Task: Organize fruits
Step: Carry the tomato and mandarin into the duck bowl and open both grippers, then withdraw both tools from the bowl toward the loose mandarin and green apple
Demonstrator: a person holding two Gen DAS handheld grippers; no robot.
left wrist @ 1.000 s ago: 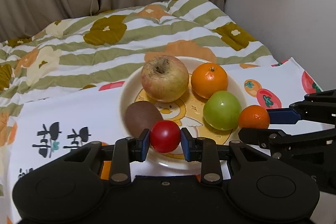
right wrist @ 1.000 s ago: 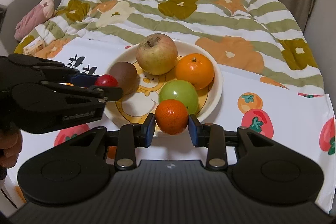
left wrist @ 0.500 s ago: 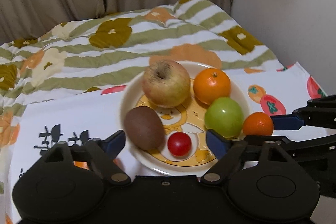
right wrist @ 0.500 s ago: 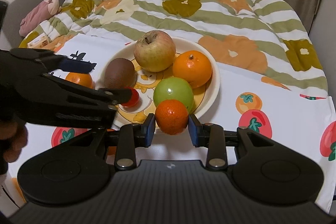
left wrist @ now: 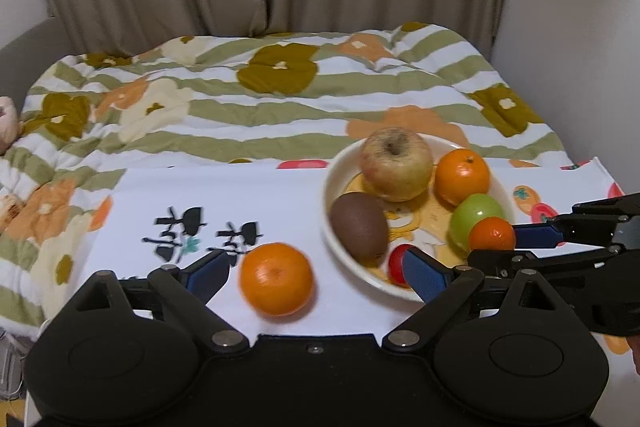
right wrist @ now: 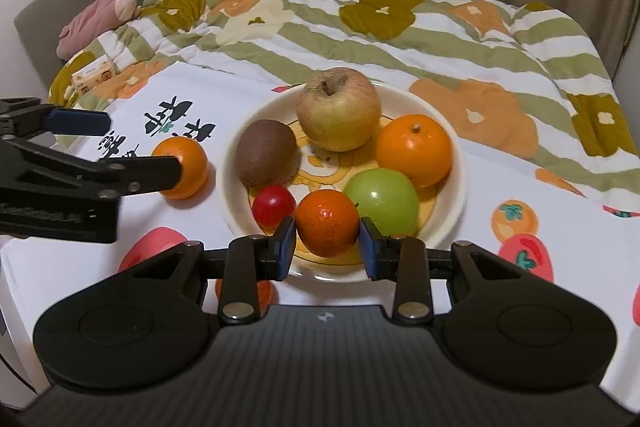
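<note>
A cream plate (right wrist: 456, 183) holds an apple (right wrist: 338, 109), a kiwi (right wrist: 266, 153), an orange (right wrist: 414, 151), a green apple (right wrist: 382, 199) and a cherry tomato (right wrist: 274, 205). My right gripper (right wrist: 326, 227) is shut on a small mandarin (right wrist: 327, 223) over the plate's near rim. That mandarin (left wrist: 491, 234) also shows in the left wrist view. A loose orange (left wrist: 276, 279) lies on the white cloth left of the plate. My left gripper (left wrist: 314, 269) hangs over it, its jaws opening wide. The orange shows between its fingers, untouched by the pads.
The plate stands on a white cloth (left wrist: 240, 195) printed with fruit, spread over a striped floral quilt (left wrist: 280, 99). A pink plush toy (right wrist: 100, 15) and a small box (right wrist: 94, 73) lie at the far left. Curtains hang behind, and a wall stands close on the right.
My left gripper opened and let go of the cherry tomato, which now lies on the plate. It then swung left and lifted toward the loose orange. The right gripper kept its grip.
</note>
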